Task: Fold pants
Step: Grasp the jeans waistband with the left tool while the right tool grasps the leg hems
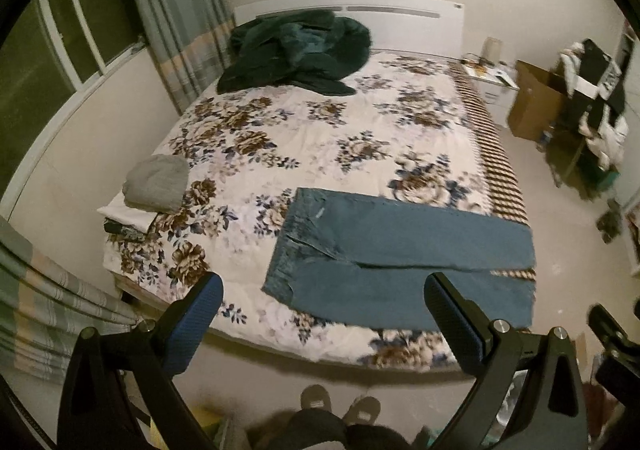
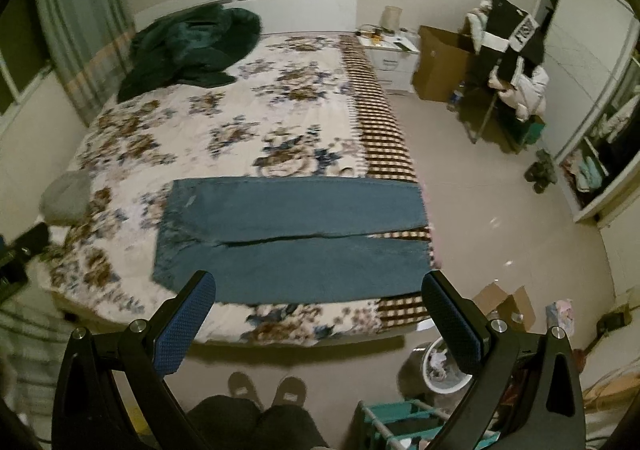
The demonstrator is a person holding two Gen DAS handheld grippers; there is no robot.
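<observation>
Blue jeans lie flat on the flowered bed, waist to the left, the two legs side by side running right to the bed's edge. They also show in the right wrist view. My left gripper is open and empty, held high above the near edge of the bed over the jeans. My right gripper is open and empty too, above the near leg. Its tip shows at the right edge of the left wrist view.
A dark green coat lies at the head of the bed. Folded grey cloth sits on white cloth at the left corner. On the floor to the right are a cardboard box, a clothes-laden chair, a bin and a wardrobe. My feet are below.
</observation>
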